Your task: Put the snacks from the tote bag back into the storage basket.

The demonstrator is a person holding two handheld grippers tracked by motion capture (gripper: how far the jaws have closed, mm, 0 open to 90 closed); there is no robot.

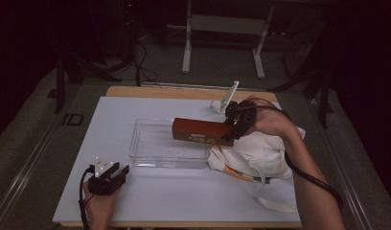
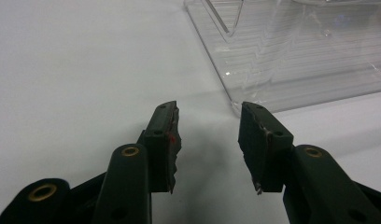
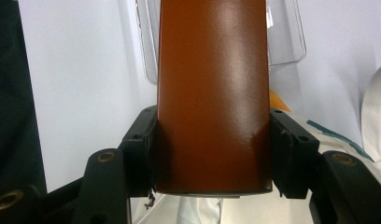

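Note:
A long brown box (image 1: 202,131) hangs level over the right end of a clear plastic tray (image 1: 150,143). My right gripper (image 1: 234,125) is shut on the box's right end. In the right gripper view both pads press the sides of the brown box (image 3: 212,93), and the clear tray (image 3: 284,42) lies beyond it. My left gripper (image 1: 118,173) rests on the white sheet near the front left, open with nothing between its fingers. In the left gripper view, my left gripper (image 2: 208,140) points at a corner of the clear tray (image 2: 282,70).
A white cloth bag (image 1: 260,153) with straps and an orange item lies right of the tray. A small white stand (image 1: 227,98) sits at the back right. The white sheet (image 1: 117,115) covers a wooden table; table legs stand on the floor behind.

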